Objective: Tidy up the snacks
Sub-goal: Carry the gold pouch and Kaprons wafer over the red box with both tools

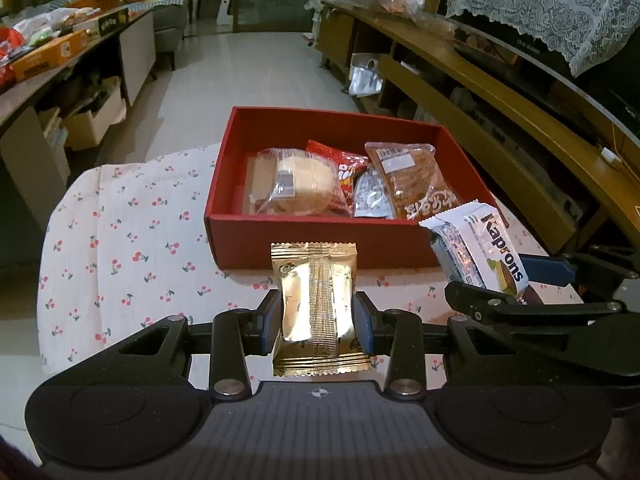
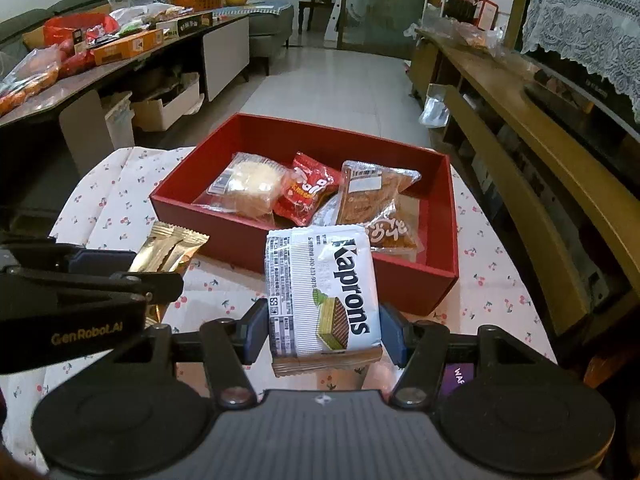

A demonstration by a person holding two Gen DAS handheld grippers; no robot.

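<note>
A red box [image 1: 312,236] [image 2: 256,240] stands on the cherry-print cloth and holds several snack packets: a round cake in clear wrap [image 1: 300,184] [image 2: 244,186], a red packet [image 1: 350,172] [image 2: 306,196], and a brown biscuit pack [image 1: 412,178] [image 2: 376,200]. My left gripper [image 1: 317,318] is shut on a gold foil packet [image 1: 316,304] [image 2: 168,252], held above the cloth just before the box's near wall. My right gripper [image 2: 322,330] is shut on a white Kaprons wafer pack [image 2: 324,292] [image 1: 480,250], held beside the left one, near the box's front.
The cherry-print cloth [image 1: 132,240] covers a small round table. A long counter [image 2: 80,76] cluttered with boxes and bags runs along the left. A wooden shelf unit [image 2: 540,152] runs along the right. Tiled floor [image 1: 260,68] lies beyond the box.
</note>
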